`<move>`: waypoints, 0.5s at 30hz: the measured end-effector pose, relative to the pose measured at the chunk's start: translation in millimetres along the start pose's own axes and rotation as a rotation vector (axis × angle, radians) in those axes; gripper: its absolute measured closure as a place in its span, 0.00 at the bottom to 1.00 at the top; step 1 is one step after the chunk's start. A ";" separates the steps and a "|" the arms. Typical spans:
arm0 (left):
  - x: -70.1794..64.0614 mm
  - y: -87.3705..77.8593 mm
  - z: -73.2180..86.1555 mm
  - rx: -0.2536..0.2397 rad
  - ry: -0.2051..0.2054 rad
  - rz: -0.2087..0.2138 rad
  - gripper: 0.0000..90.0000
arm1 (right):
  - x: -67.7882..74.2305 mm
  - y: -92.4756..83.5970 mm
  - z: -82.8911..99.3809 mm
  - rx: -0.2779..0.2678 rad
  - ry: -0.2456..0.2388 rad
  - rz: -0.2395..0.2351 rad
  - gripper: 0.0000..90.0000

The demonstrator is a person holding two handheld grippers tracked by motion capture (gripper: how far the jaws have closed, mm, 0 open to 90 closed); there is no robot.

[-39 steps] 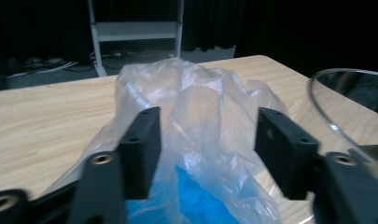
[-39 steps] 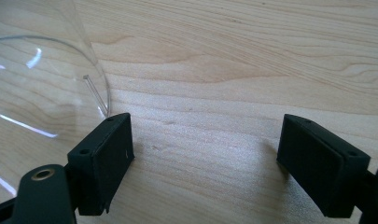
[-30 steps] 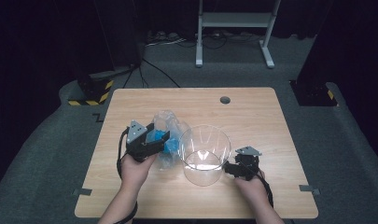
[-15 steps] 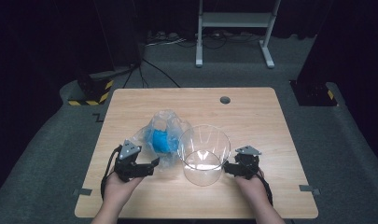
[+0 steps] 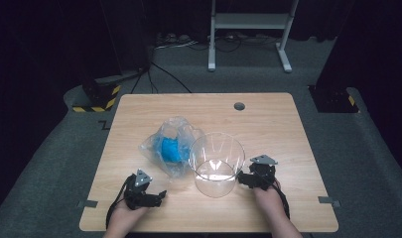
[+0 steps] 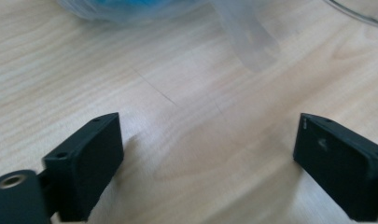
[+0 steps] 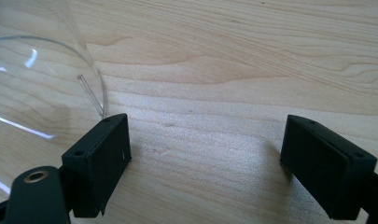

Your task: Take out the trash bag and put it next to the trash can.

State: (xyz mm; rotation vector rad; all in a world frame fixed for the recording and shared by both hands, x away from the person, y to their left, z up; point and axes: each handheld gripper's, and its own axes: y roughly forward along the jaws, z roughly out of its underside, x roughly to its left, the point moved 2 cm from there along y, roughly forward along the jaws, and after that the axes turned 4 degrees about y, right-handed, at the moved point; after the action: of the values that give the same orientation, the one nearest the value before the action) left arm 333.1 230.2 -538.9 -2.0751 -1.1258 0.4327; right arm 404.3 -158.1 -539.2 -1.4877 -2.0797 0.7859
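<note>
Both your left gripper [image 5: 156, 196] and right gripper [image 5: 244, 178] rest wide apart on the table [image 5: 288, 129], flanking the clear bowl [image 5: 216, 163].

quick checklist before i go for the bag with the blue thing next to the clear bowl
1. Left tongs open and empty: ok.
2. Right tongs open and empty: ok.
3. Plastic bag lying free on the table, nothing on it: ok.
4. Blue item inside the bag: ok.
5. Clear bowl upright beside the bag: ok.
6. Bag clear of the bowl's wall: cannot tell, they overlap in the high view.
</note>
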 end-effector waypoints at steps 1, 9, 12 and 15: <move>-0.8 1.8 -0.2 -0.009 0.002 0.002 0.08 | 0.0 0.0 0.0 0.000 0.000 0.000 0.18; -3.7 10.6 -7.3 -0.003 0.035 0.031 0.00 | -0.2 1.5 -1.0 0.000 -0.012 -0.008 0.17; -2.9 10.7 -7.7 -0.003 0.042 0.035 0.00 | 0.4 1.6 -1.1 0.000 -0.007 -0.006 0.17; -2.6 10.6 -8.0 0.001 0.046 0.037 0.00 | 0.4 1.6 -1.1 -0.001 -0.009 -0.004 0.17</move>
State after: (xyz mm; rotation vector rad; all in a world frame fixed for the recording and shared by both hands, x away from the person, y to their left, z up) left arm 342.5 220.8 -541.3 -2.0974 -1.0619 0.4015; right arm 406.0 -157.1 -539.6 -1.4824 -2.0896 0.7918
